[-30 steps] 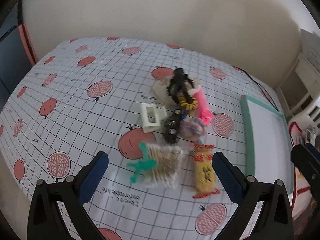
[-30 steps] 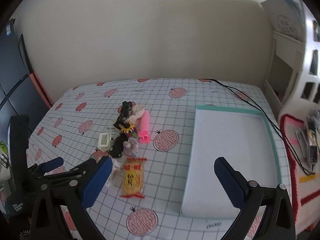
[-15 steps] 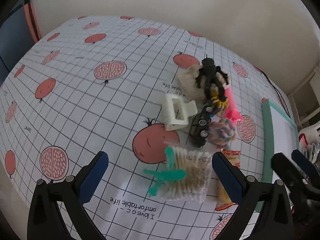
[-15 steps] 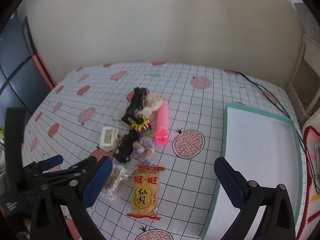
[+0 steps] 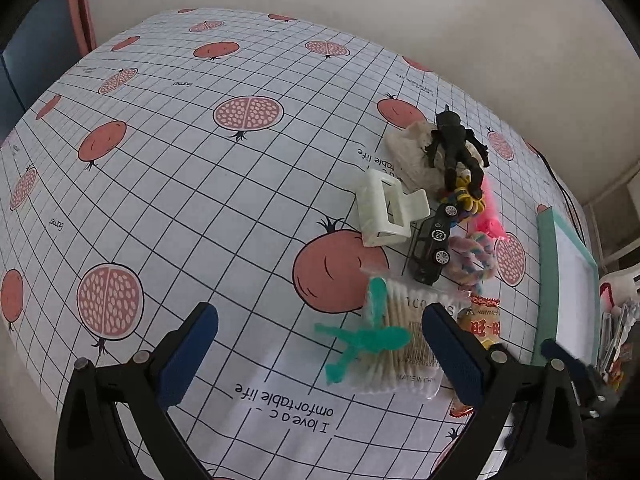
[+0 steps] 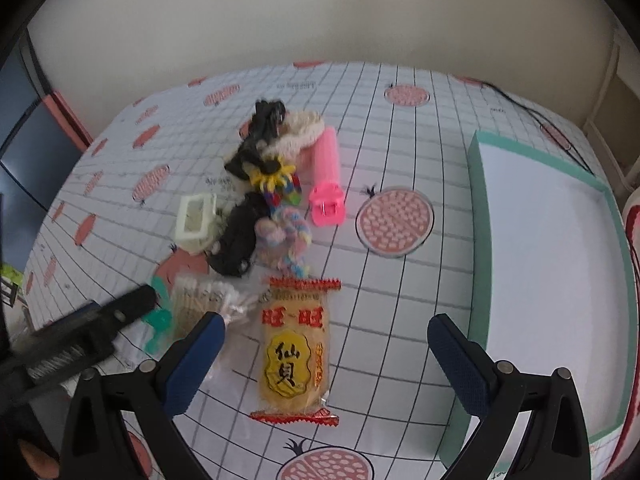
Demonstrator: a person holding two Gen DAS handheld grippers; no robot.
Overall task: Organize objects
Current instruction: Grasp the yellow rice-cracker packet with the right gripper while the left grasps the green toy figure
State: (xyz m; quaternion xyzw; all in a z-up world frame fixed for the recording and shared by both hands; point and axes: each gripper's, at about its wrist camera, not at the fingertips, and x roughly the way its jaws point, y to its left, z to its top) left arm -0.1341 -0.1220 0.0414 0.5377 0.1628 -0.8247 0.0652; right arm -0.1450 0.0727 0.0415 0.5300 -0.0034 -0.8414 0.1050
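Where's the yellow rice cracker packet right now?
In the right wrist view, the yellow rice cracker packet lies flat on the pomegranate tablecloth, between the bag of cotton swabs and the teal-rimmed tray.

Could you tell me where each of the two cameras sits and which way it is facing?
Left wrist: on the left hand-held gripper, angled down at the cotton swab pack and green toy; both its fingers show.
Right wrist: on the right hand-held gripper, facing the rice cracker packet and teal tray; its fingers and the left gripper show.
Shared: swabs, cracker, black toy car, tray.
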